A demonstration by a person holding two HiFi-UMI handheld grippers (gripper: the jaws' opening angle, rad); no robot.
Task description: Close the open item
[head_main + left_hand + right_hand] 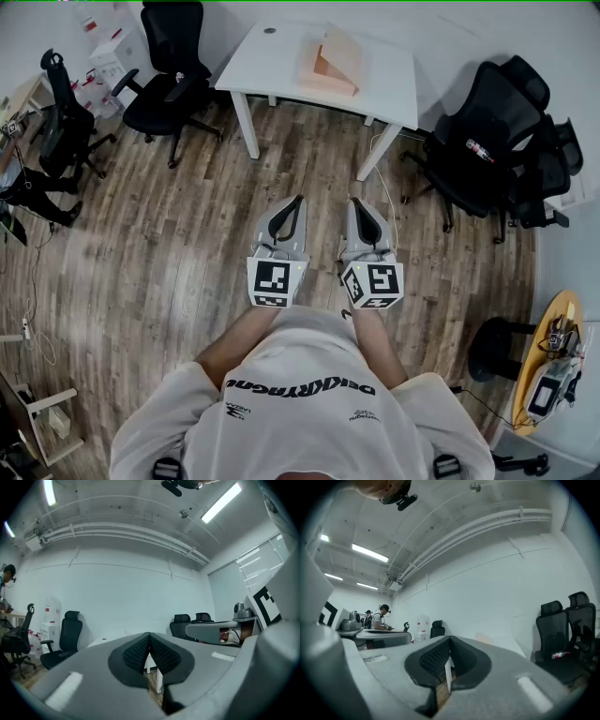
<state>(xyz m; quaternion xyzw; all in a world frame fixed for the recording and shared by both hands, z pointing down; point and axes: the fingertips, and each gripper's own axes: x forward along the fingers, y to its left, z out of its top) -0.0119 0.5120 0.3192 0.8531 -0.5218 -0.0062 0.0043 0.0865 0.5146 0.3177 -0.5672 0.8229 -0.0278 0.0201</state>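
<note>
Head view: you stand on a brown wood-plank floor (169,253) with both grippers held low in front of your white shirt. The left gripper (299,200) has its jaws pressed together with nothing between them. The left gripper view confirms this, black ribbed pads (136,652) meeting at the tip. The right gripper (354,202) is the same, jaws together and empty.

The pale orange cardboard box (330,64) sits on the white rectangular table (272,52), well ahead of both grippers. Its lid flap is up and its inside can't be made out. Both gripper views hide most of the table behind the jaws. Your hands are hidden under the marker cubes.

A black mesh office chair (173,66) stands left of the table and a cluster of black office chairs (497,141) stands right of it. A round yellow-topped side table (551,314) is cut off at the right edge, and the devices on it are too small to tell. The room has white walls (117,597) and ceiling tube lights (222,501).
</note>
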